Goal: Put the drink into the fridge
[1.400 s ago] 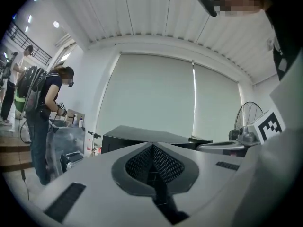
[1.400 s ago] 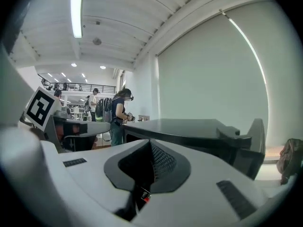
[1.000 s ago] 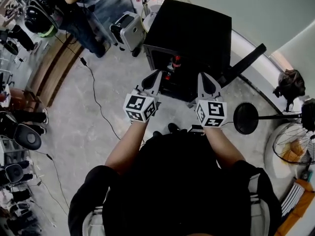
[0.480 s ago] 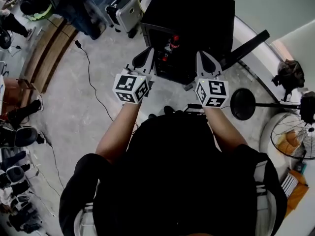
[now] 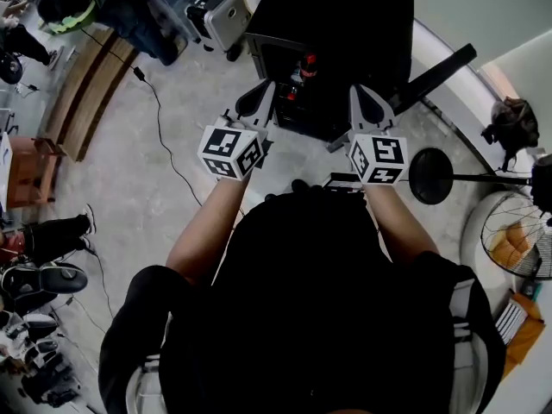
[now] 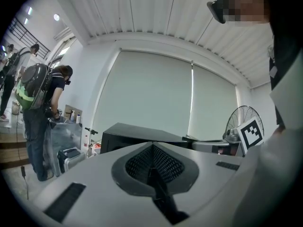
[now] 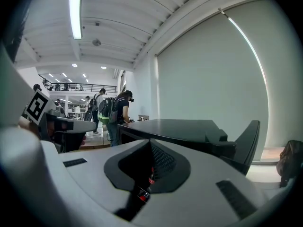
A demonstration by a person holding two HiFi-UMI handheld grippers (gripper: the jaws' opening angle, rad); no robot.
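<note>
The person is standing right up against the black mini fridge [image 5: 345, 24] at the top centre of the head view, and its door [image 5: 435, 76] is hanging open, jutting out toward the right. The cola bottle [image 5: 304, 65], with its red cap and red label, is sitting upright inside the open compartment. In the picture it lies between the two gripper tips and is clear of both.

The left gripper [image 5: 263, 93] is pointing at the left side of the fridge opening. Its jaws are pressing flat together with nothing caught in them. The right gripper [image 5: 360, 93] is aiming in at the right side, close to the door hinge. Its jaws are also drawn together, gripping nothing. In its own view, bits of the bottle's red are showing through the thin slit behind the tips.

Off in the upper left, a person with a backpack [image 5: 65, 11] is bending over something, and a grey case [image 5: 220, 15] is standing just left of the fridge. A black cable [image 5: 164, 149] is trailing across the floor, and a wire-caged fan [image 5: 517, 248] is sitting at the right edge.
</note>
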